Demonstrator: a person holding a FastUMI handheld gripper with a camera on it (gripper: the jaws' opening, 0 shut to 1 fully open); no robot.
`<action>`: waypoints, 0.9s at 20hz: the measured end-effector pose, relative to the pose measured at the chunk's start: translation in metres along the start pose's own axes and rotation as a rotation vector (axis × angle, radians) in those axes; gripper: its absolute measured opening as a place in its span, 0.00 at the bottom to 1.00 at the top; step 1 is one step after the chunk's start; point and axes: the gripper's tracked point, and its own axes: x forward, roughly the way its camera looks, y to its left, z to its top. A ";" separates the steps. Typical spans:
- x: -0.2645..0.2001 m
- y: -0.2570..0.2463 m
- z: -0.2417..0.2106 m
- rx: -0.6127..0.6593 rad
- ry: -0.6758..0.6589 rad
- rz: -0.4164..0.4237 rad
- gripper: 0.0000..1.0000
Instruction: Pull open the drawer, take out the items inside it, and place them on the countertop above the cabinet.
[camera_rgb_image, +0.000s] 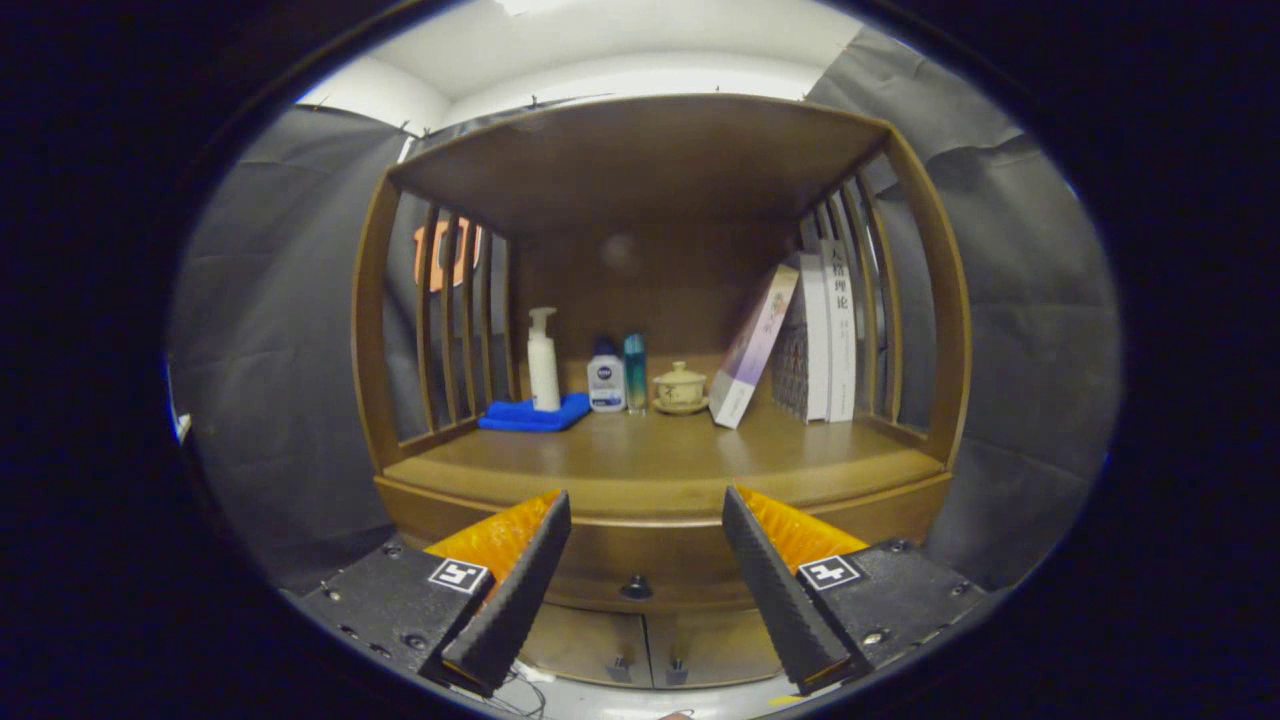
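Approach step: gripper (646, 535) fingers spread apart, holding nothing, w/ closed drawer (640, 570) and its knob (635, 587) just ahead btwn them; next, prob. close in, clamp knob, pull straight back.

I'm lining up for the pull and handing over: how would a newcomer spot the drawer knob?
Start at the wooden cabinet and drop below its countertop edge to the drawer front. The drawer knob sits centred there, a single dark round stud between the open gripper fingers, above the two smaller door pulls.
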 end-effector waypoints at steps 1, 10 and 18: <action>0.006 -0.001 -0.011 -0.009 0.018 -0.009 0.97; 0.044 0.003 -0.081 0.004 0.131 -0.023 0.77; 0.054 0.006 -0.102 -0.023 0.157 -0.050 0.41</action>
